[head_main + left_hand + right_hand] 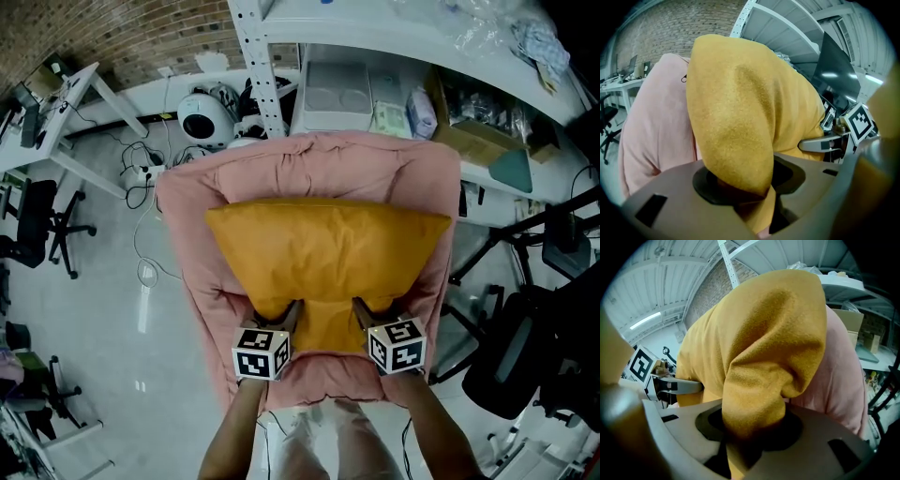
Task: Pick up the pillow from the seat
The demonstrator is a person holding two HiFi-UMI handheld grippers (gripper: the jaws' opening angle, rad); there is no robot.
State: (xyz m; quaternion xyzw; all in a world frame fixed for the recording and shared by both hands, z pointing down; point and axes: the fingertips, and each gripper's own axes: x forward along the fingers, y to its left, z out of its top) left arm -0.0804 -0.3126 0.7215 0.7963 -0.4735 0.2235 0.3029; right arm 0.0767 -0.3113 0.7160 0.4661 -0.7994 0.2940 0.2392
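Head view: left claw (287,315) and right claw (364,313) each pinch the yellow pillow (328,246), whose fabric hides their tips.

My left forearm (232,433) and right forearm (441,429) reach forward side by side, and both grippers tilt downward, marker cubes facing up. The left gripper (289,316) has its fingers (670,199) pinched on a fold of the pillow (328,246) at its near edge. The right gripper (364,316), close beside it, clamps another fold of that edge the same way
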